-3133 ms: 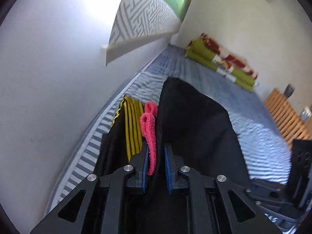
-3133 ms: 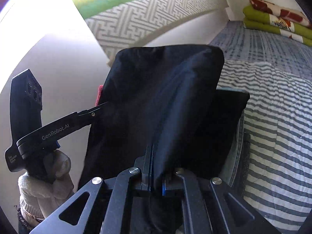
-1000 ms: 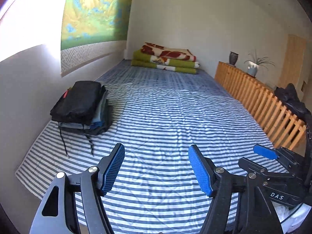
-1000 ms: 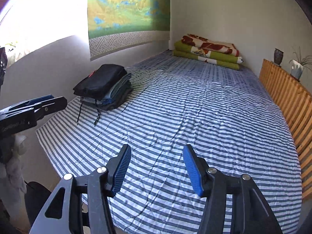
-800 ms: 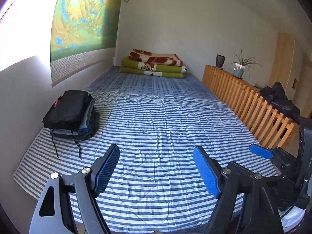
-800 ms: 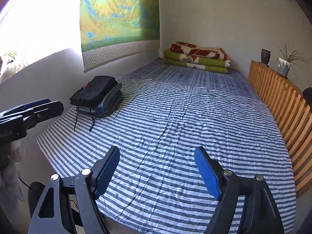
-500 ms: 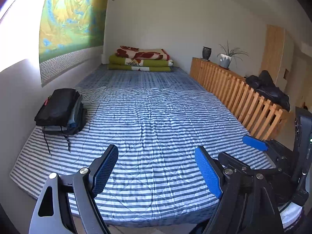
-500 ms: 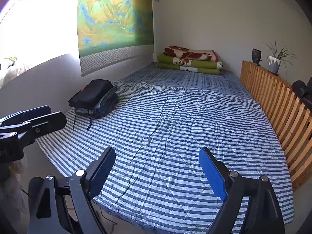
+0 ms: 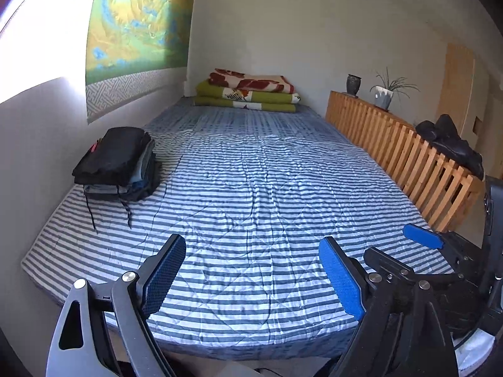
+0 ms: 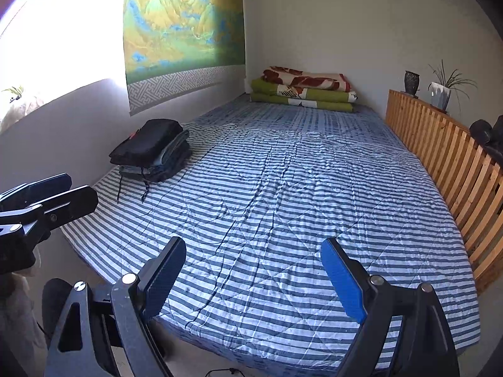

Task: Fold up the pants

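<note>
Black pants (image 9: 116,154) now top the stack by the wall; left gripper (image 9: 251,270) and right gripper (image 10: 253,270), just widened, hang empty over the bed (image 9: 267,188), probably after another pair.

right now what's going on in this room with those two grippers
A person holds two black grippers with blue pads over the near end of a blue-and-white striped bed. The left gripper and the right gripper are both open and empty; their jaws have just been opening. A stack of folded clothes with black folded pants on top sits at the bed's left edge by the wall. A dark heap of clothing lies on the wooden slatted rail.
</note>
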